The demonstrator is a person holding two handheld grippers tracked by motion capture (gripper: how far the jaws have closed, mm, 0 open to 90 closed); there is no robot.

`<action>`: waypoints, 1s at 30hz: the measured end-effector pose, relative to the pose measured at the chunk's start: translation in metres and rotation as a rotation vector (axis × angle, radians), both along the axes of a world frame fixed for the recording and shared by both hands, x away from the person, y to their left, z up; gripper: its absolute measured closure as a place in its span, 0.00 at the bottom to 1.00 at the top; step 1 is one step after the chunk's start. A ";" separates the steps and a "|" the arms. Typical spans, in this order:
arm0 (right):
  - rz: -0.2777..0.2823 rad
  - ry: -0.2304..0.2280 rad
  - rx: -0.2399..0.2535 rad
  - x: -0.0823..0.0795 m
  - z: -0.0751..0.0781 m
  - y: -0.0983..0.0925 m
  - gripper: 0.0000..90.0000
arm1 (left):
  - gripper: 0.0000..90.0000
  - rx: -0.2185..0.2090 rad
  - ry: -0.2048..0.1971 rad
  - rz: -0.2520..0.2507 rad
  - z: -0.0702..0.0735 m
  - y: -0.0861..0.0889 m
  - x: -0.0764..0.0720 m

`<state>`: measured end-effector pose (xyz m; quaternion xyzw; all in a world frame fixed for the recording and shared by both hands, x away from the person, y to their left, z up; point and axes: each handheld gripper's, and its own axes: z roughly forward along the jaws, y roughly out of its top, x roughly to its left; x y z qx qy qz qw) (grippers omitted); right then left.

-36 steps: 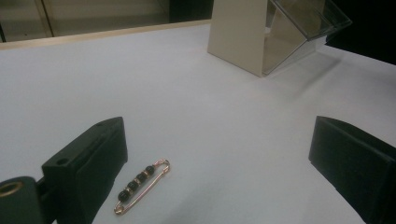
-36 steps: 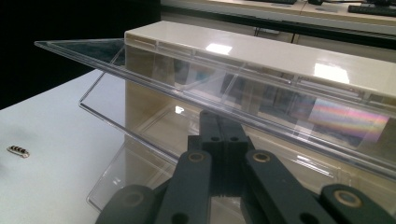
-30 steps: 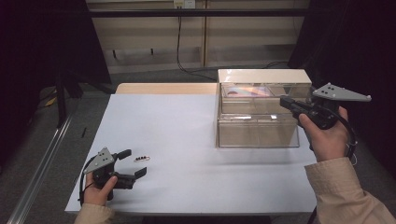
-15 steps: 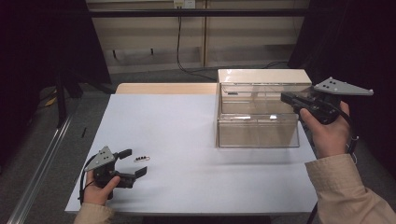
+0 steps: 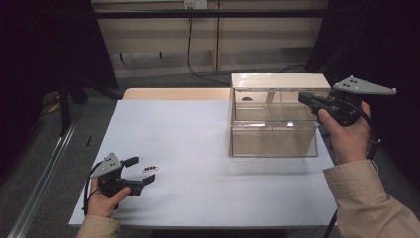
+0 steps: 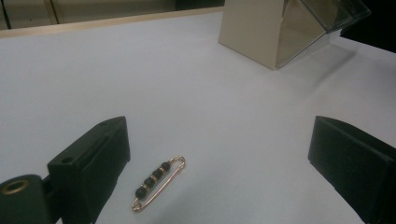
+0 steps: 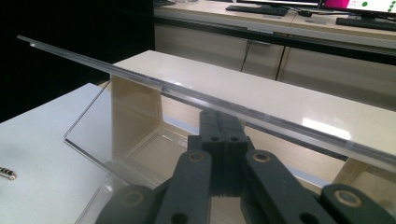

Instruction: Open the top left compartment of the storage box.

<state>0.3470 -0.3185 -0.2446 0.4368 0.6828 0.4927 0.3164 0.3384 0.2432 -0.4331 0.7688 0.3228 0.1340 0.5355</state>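
A small gold safety pin with dark beads (image 5: 150, 169) (image 6: 159, 183) lies on the white table near its front left corner. My left gripper (image 5: 141, 170) (image 6: 219, 172) rests there open, with the pin between its jaws, nearer the left jaw and touching neither. At the right stands a clear two-tier case with a beige top (image 5: 277, 79) (image 6: 261, 32). My right gripper (image 5: 303, 97) (image 7: 219, 116) is shut, its tips under the front edge of the case's upper clear flap (image 7: 140, 135), which is tilted up and open. The pads hold nothing.
The white table (image 5: 198, 134) stretches wide between the pin and the case. The case's lower compartment (image 5: 275, 144) is closed. Behind the table run beige cabinets (image 5: 163, 39) and a hanging cable; dark floor lies on both sides.
The right gripper has risen slightly at the case's upper front, and the clear flap has swung up with it. The left gripper and the pin have stayed put.
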 end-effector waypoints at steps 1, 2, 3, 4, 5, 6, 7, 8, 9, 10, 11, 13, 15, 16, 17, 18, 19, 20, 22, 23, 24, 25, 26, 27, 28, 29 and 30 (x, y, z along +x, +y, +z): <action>0.001 0.000 0.000 0.001 0.001 0.000 1.00 | 0.06 0.005 0.004 0.000 0.000 0.000 0.001; 0.001 0.000 0.000 0.001 0.001 0.000 1.00 | 0.06 0.008 0.006 0.003 0.000 0.000 0.001; -0.004 -0.003 -0.003 0.002 0.002 0.000 1.00 | 0.06 0.012 0.009 0.005 -0.001 -0.001 0.002; -0.006 -0.006 -0.002 0.003 0.002 0.000 1.00 | 0.06 0.018 0.008 0.005 -0.001 -0.001 0.003; -0.006 -0.006 -0.002 0.003 0.002 0.000 1.00 | 0.06 0.021 0.011 0.003 -0.001 0.000 0.003; -0.007 -0.002 -0.001 0.004 0.002 0.000 1.00 | 0.06 0.023 0.015 0.004 -0.001 0.000 0.004; -0.010 -0.001 -0.004 0.004 0.003 0.001 1.00 | 0.07 0.030 0.015 0.008 -0.001 0.000 0.005; -0.010 -0.004 -0.006 0.005 0.003 0.001 1.00 | 0.07 0.024 0.020 0.008 -0.001 0.000 0.006; -0.011 -0.001 -0.008 0.007 0.004 0.001 1.00 | 0.08 0.025 0.024 0.008 -0.001 0.000 0.007; -0.011 -0.001 -0.008 0.007 0.004 0.001 1.00 | 0.08 0.031 0.027 0.011 -0.001 0.001 0.008; -0.012 -0.003 -0.008 0.008 0.004 0.002 1.00 | 0.08 0.029 0.033 0.009 -0.001 0.001 0.009; -0.015 -0.001 -0.009 0.009 0.005 0.002 1.00 | 0.08 0.037 0.045 0.012 -0.002 0.001 0.010; -0.019 -0.002 -0.017 0.011 0.006 0.002 1.00 | 0.08 0.055 0.060 0.009 -0.003 0.001 0.011; -0.023 -0.003 -0.024 0.013 0.006 0.002 1.00 | 0.08 0.064 0.067 0.013 -0.004 0.001 0.012; -0.023 -0.001 -0.023 0.013 0.006 0.001 1.00 | 0.09 0.068 0.072 0.015 -0.004 0.001 0.012; -0.023 -0.001 -0.023 0.013 0.006 0.001 1.00 | 0.09 0.070 0.074 0.016 -0.004 0.001 0.013; -0.023 -0.001 -0.020 0.014 0.006 0.001 1.00 | 0.09 0.071 0.077 0.017 -0.004 0.001 0.013; -0.023 -0.003 -0.015 0.015 0.006 0.001 1.00 | 0.09 0.074 0.078 0.013 -0.004 0.001 0.013; -0.024 -0.004 -0.013 0.016 0.006 0.000 1.00 | 0.10 0.072 0.080 0.016 -0.004 0.002 0.014; -0.026 -0.004 -0.017 0.016 0.007 0.001 1.00 | 0.11 0.075 0.081 0.013 -0.003 0.002 0.014; -0.026 -0.002 -0.022 0.016 0.007 0.001 1.00 | 0.12 0.075 0.082 0.009 -0.003 0.003 0.015; -0.027 -0.005 -0.027 0.018 0.008 0.001 1.00 | 0.14 0.074 0.086 0.012 -0.004 0.003 0.015; -0.027 -0.005 -0.027 0.018 0.008 0.001 1.00 | 0.14 0.076 0.085 0.016 -0.004 0.004 0.016; -0.025 -0.001 -0.028 0.019 0.009 0.001 1.00 | 0.14 0.079 0.087 0.015 -0.004 0.004 0.016; -0.023 -0.001 -0.028 0.019 0.009 0.000 1.00 | 0.16 0.080 0.093 0.017 -0.004 0.005 0.017; -0.023 -0.001 -0.028 0.019 0.009 0.000 1.00 | 0.16 0.081 0.096 0.015 -0.004 0.005 0.018; -0.024 -0.001 -0.026 0.019 0.009 0.000 1.00 | 0.17 0.079 0.101 0.017 -0.005 0.006 0.018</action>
